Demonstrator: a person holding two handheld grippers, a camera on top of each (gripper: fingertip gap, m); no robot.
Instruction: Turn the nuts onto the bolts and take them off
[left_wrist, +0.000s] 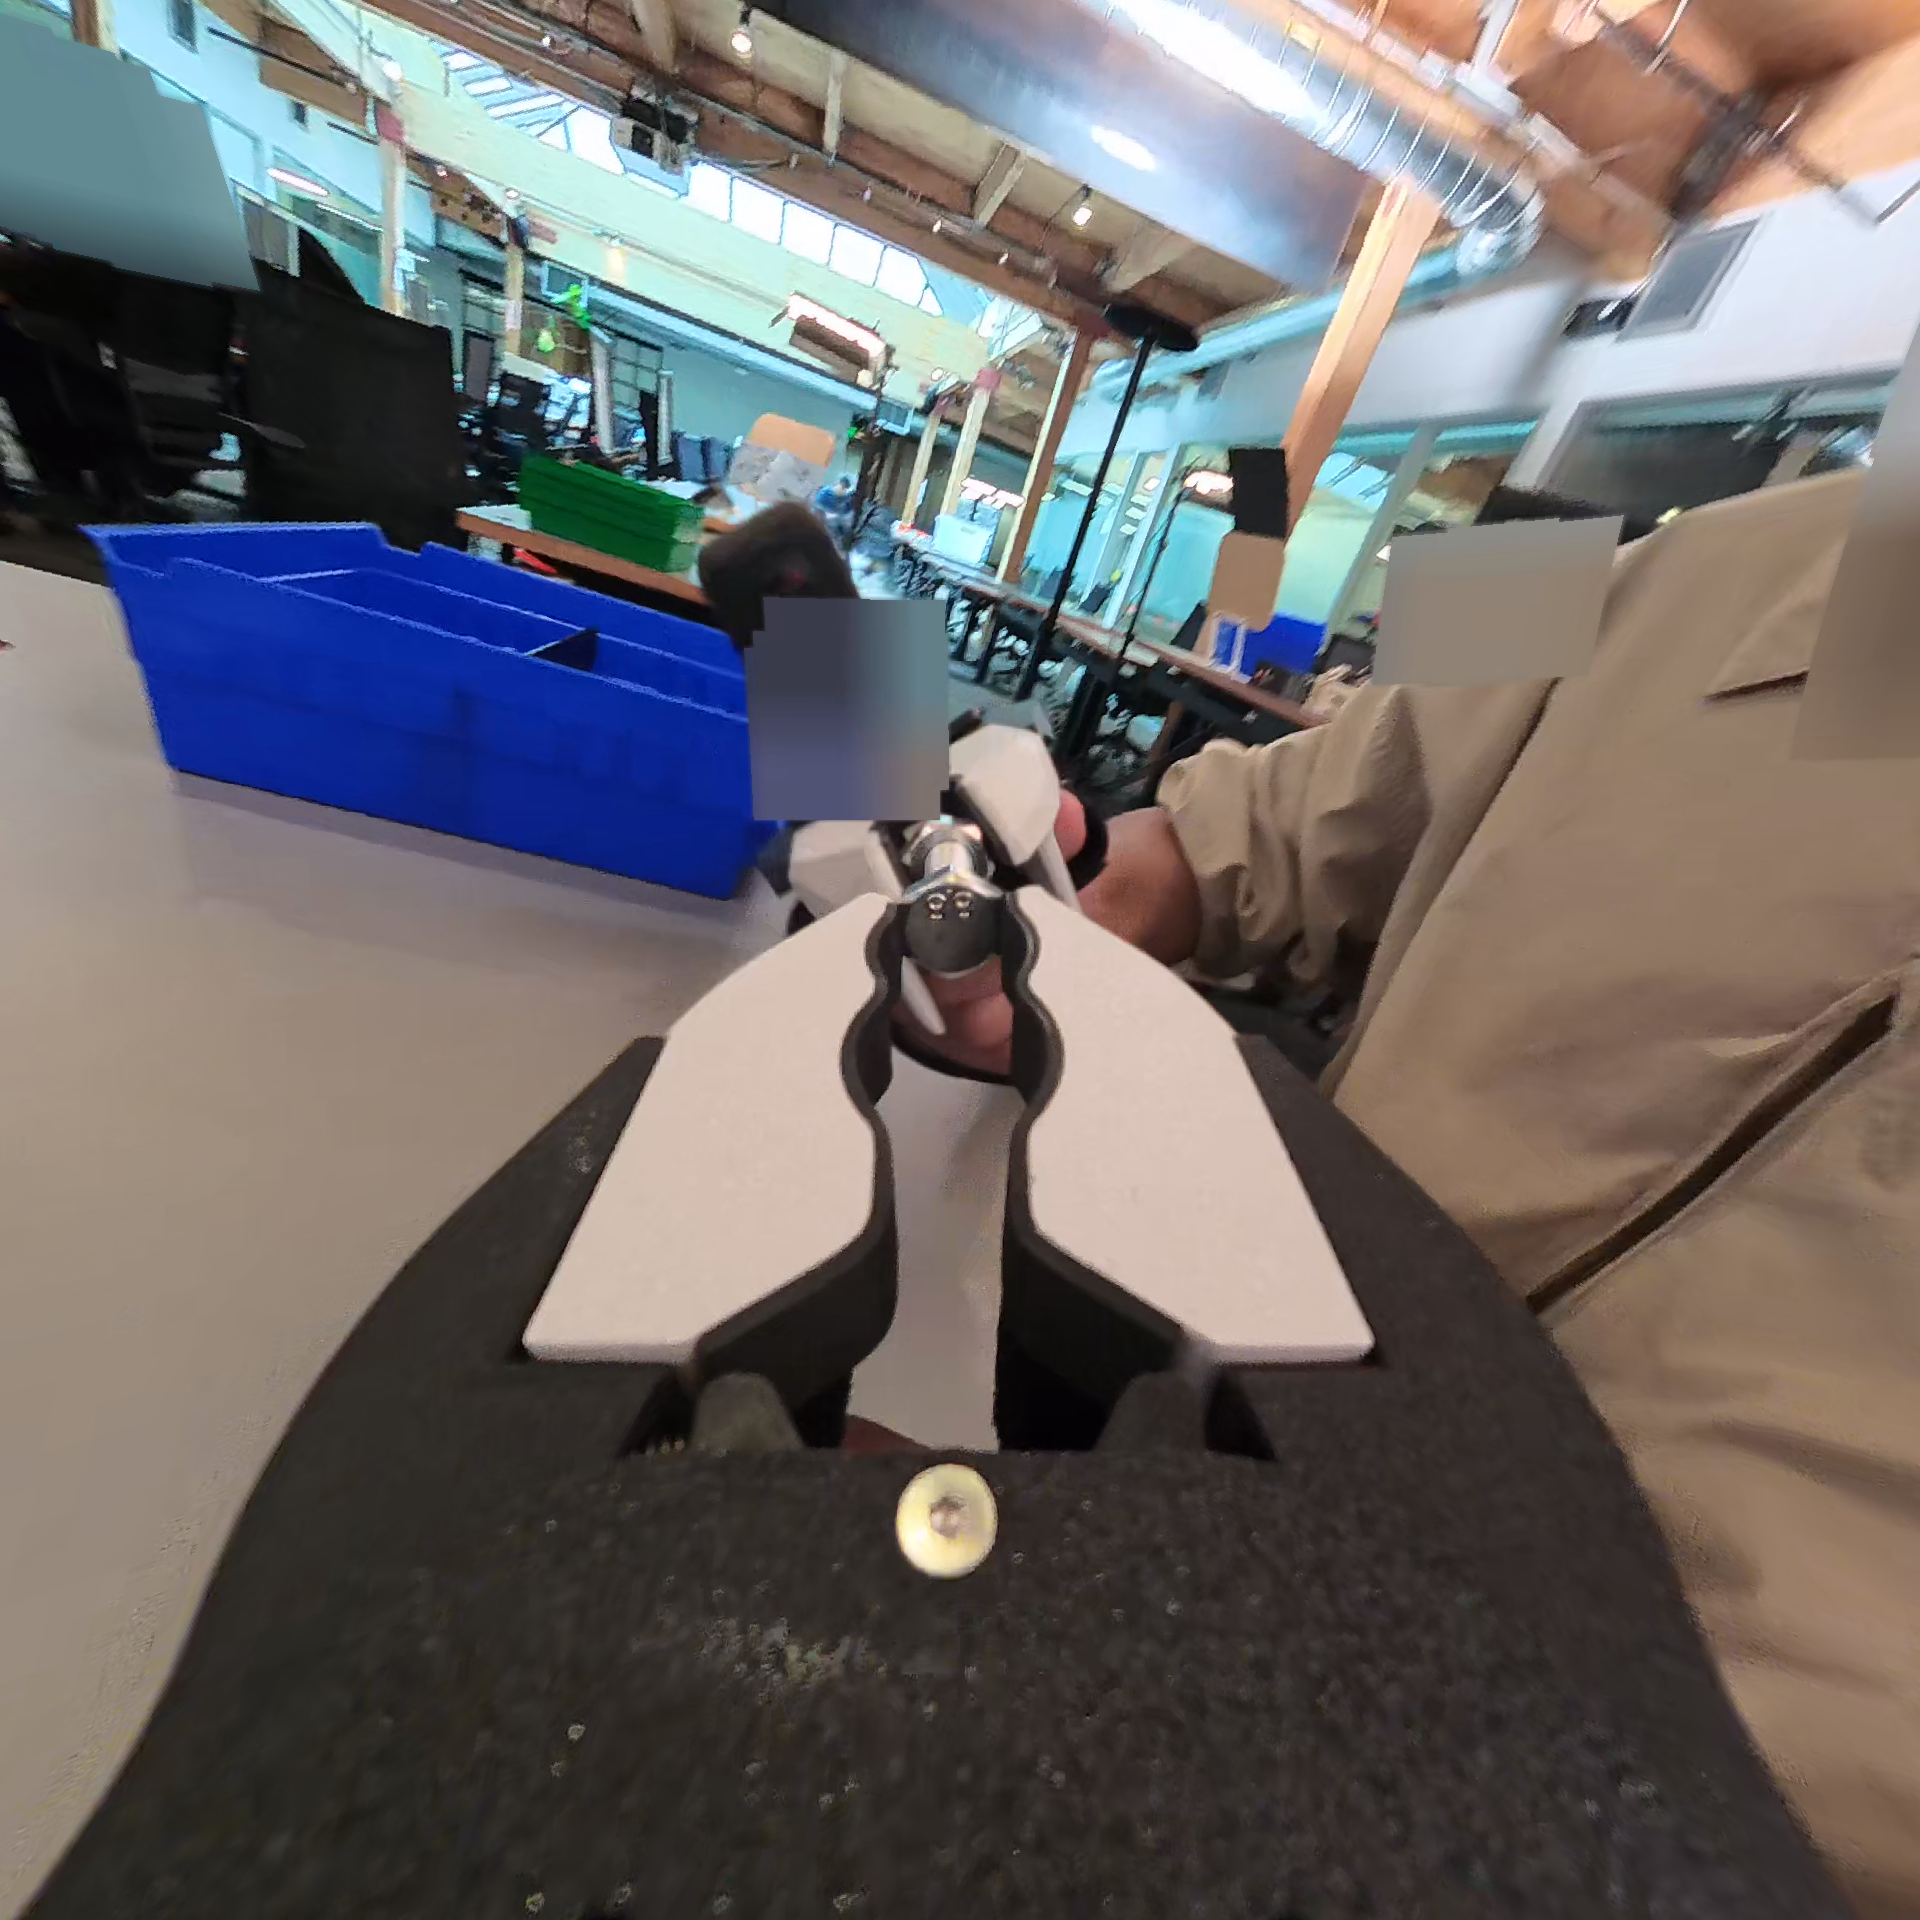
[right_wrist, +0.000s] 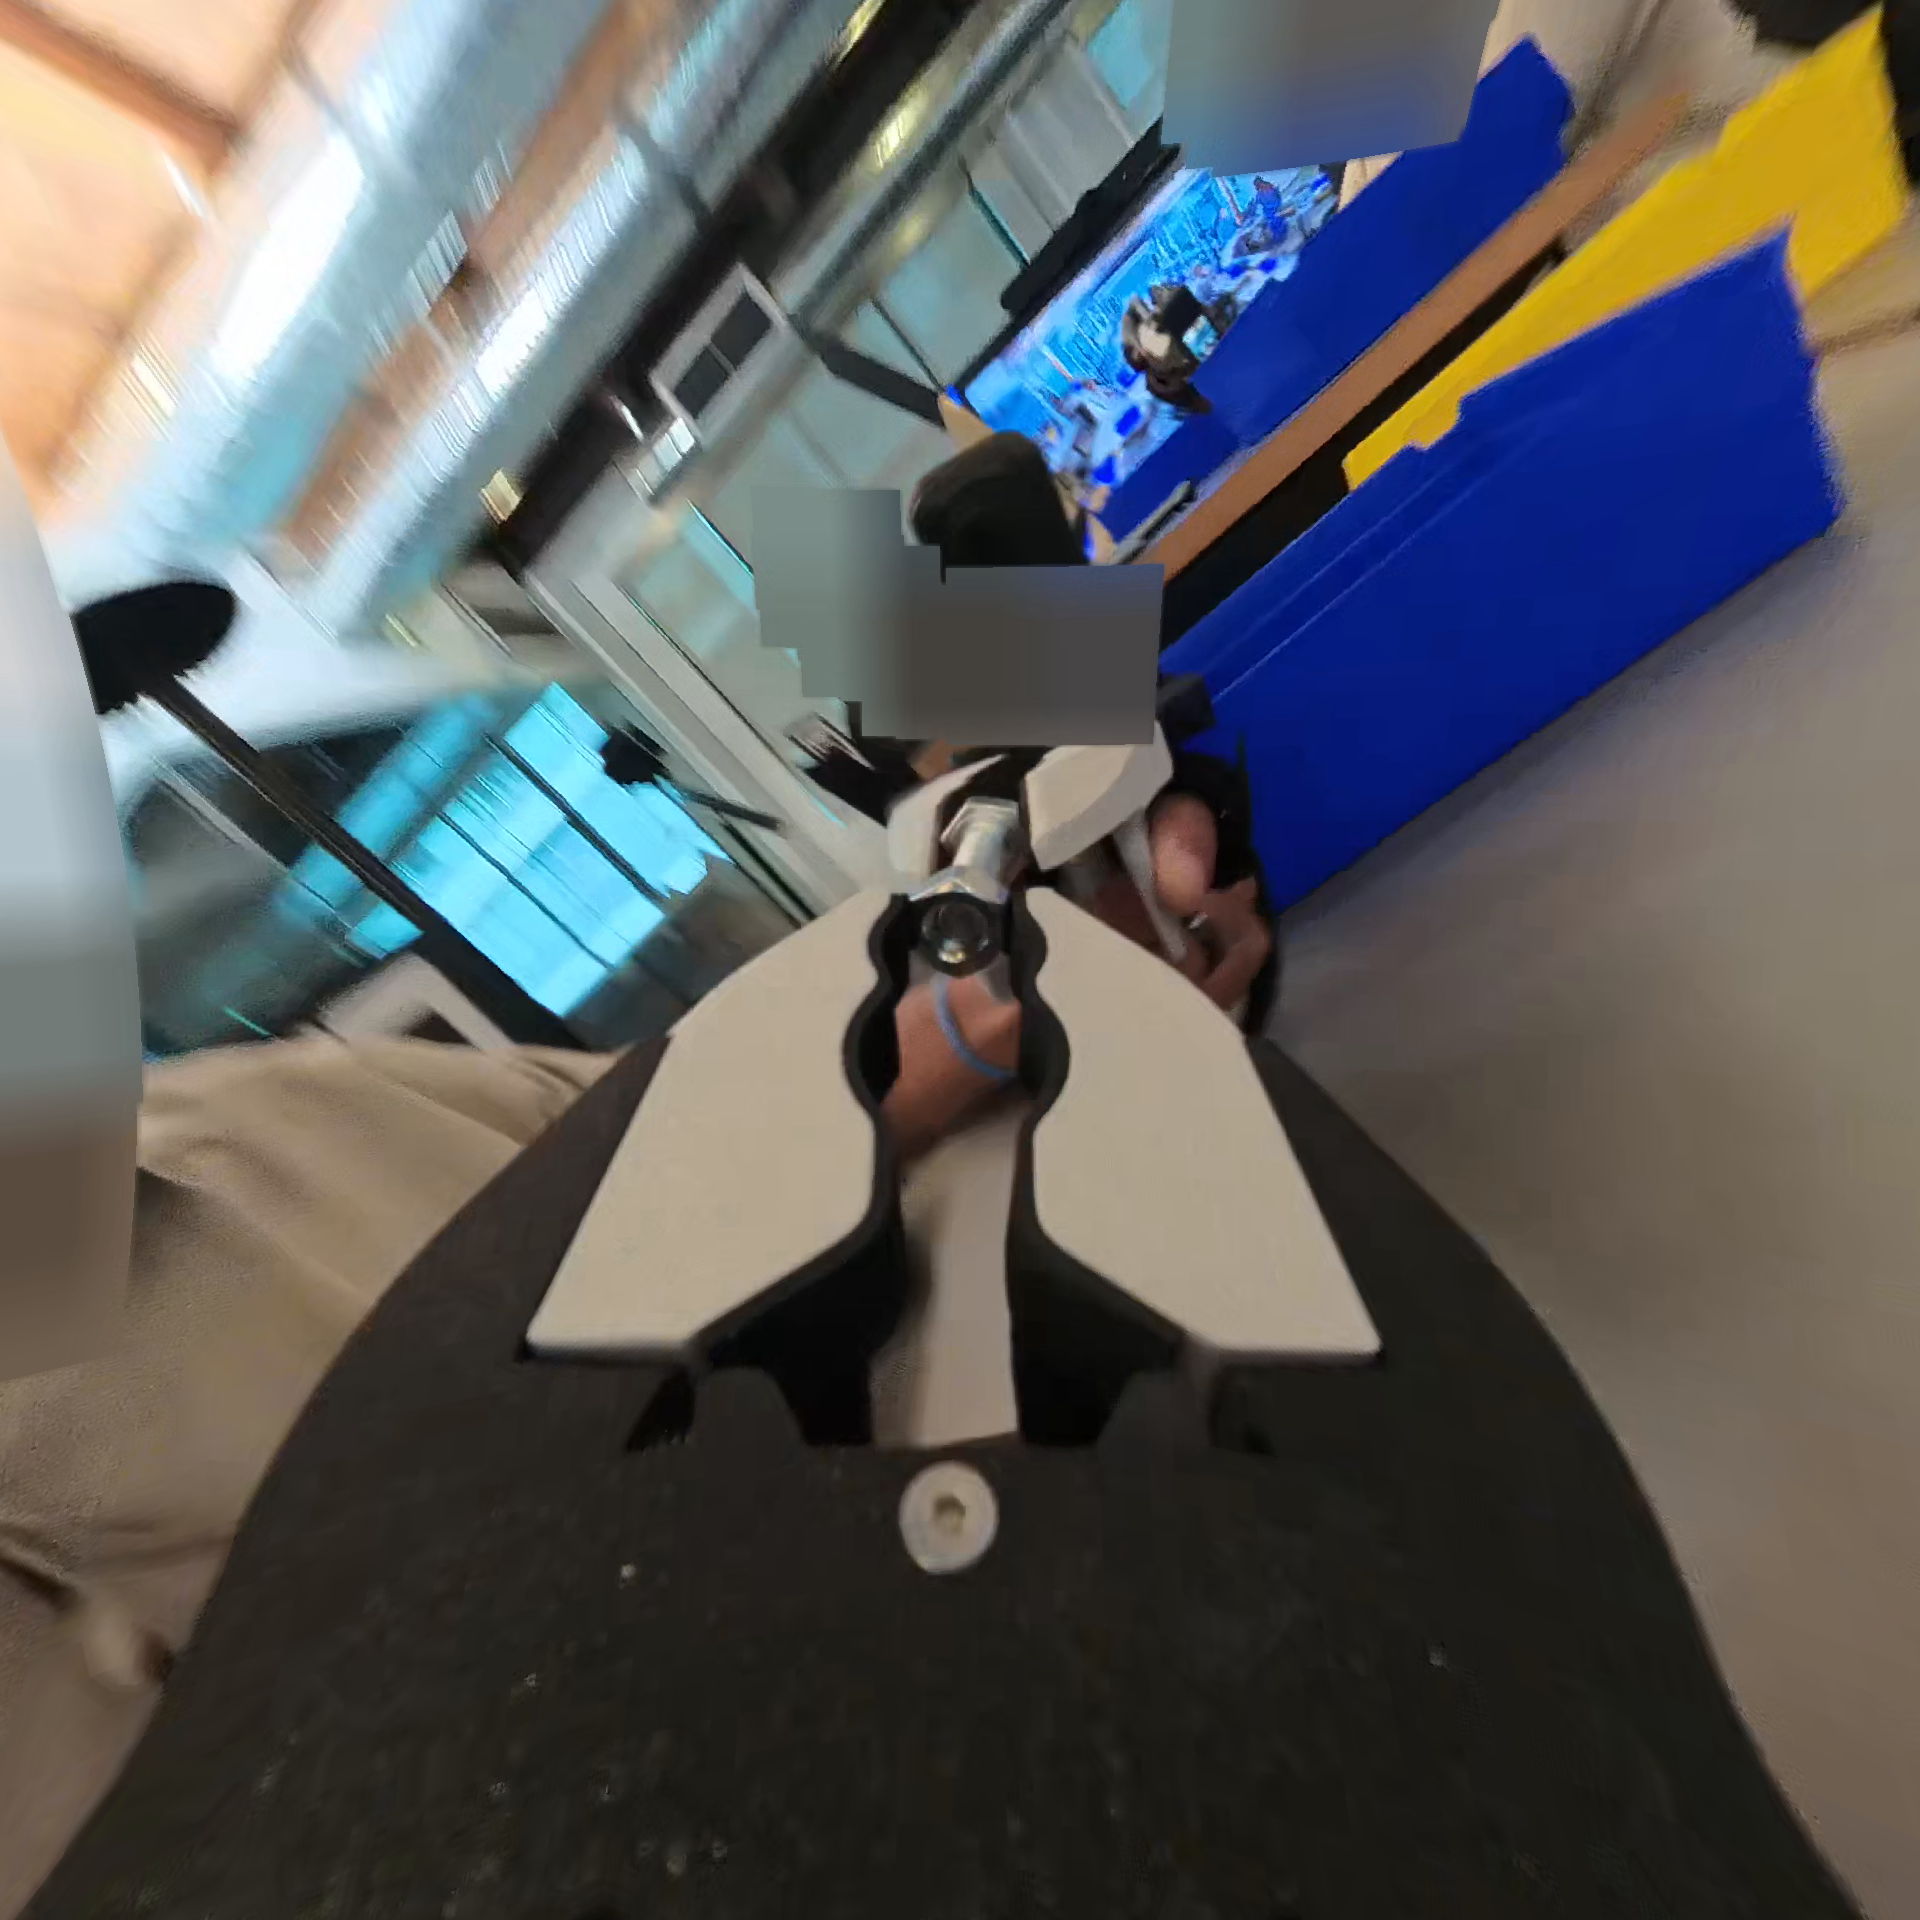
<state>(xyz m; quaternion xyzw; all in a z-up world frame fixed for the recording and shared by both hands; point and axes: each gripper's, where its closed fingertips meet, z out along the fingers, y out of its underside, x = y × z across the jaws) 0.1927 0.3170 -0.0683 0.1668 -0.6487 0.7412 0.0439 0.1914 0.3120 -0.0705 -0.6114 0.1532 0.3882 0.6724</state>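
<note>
In the left wrist view my left gripper (left_wrist: 948, 928) is shut on the hex head of a silver bolt (left_wrist: 943, 912). The bolt's shaft (left_wrist: 938, 850) runs away from me to the right gripper (left_wrist: 1003, 800), which faces mine, held by a hand. In the right wrist view my right gripper (right_wrist: 958, 930) is shut on a silver nut (right_wrist: 956, 923) at the bolt's end. The shaft (right_wrist: 982, 831) runs on to the left gripper (right_wrist: 1086, 800) opposite. Both grippers hold the bolt in the air above the grey table (left_wrist: 260, 1039). The right wrist view is tilted and blurred.
A blue bin (left_wrist: 416, 686) stands on the table to the left of the grippers; it also shows in the right wrist view (right_wrist: 1507, 623), with a yellow bin (right_wrist: 1714, 229) behind it. The person's beige jacket (left_wrist: 1558, 987) fills the right side.
</note>
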